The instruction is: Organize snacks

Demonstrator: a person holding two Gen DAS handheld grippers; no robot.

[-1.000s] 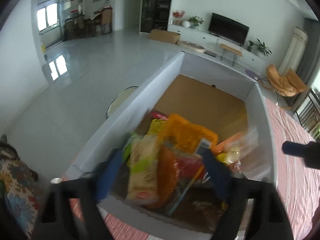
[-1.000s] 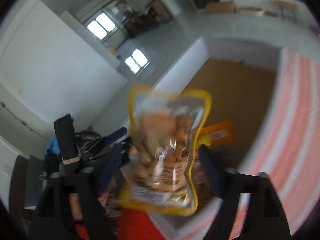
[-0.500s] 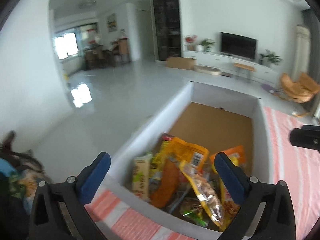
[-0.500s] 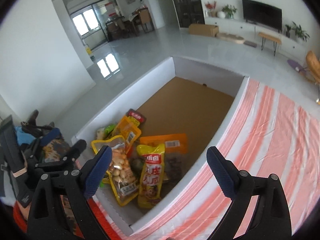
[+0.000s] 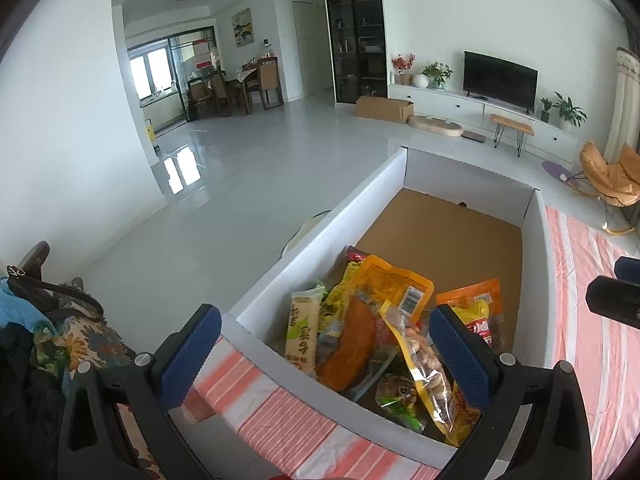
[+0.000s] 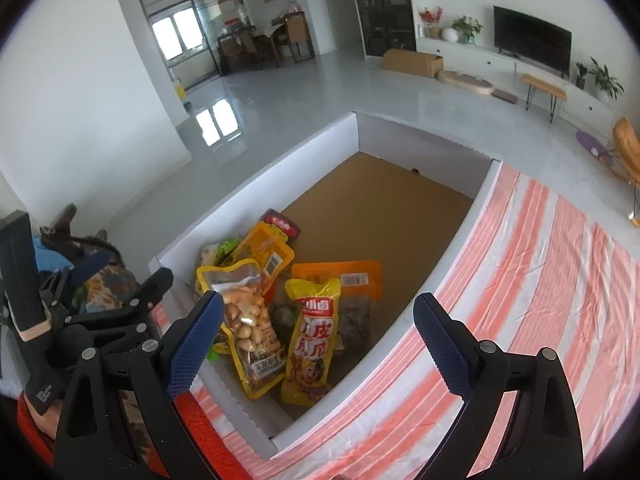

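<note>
A white box (image 5: 320, 248) (image 6: 260, 188) with a brown cardboard floor holds several snack packets at its near end. On top lie a clear yellow-edged peanut packet (image 6: 248, 320) (image 5: 420, 356), a yellow packet with red characters (image 6: 312, 344), an orange barcode packet (image 5: 396, 284) and a cream bar packet (image 5: 304, 332). My left gripper (image 5: 323, 314) hovers open above the box's near left corner, nothing between its blue pads. My right gripper (image 6: 319, 301) hangs open over the near right side, also holding nothing.
The box rests on a red and white striped cloth (image 6: 520, 280) (image 5: 280, 412). A floral bag and clothes (image 5: 60, 340) lie at the left. The box's far half shows bare cardboard (image 6: 380, 200). Beyond the table edge is shiny grey floor.
The peanut packet that hung between my right jaws now lies in the box. Both grippers have opened wide and pulled up and back from the packets.
</note>
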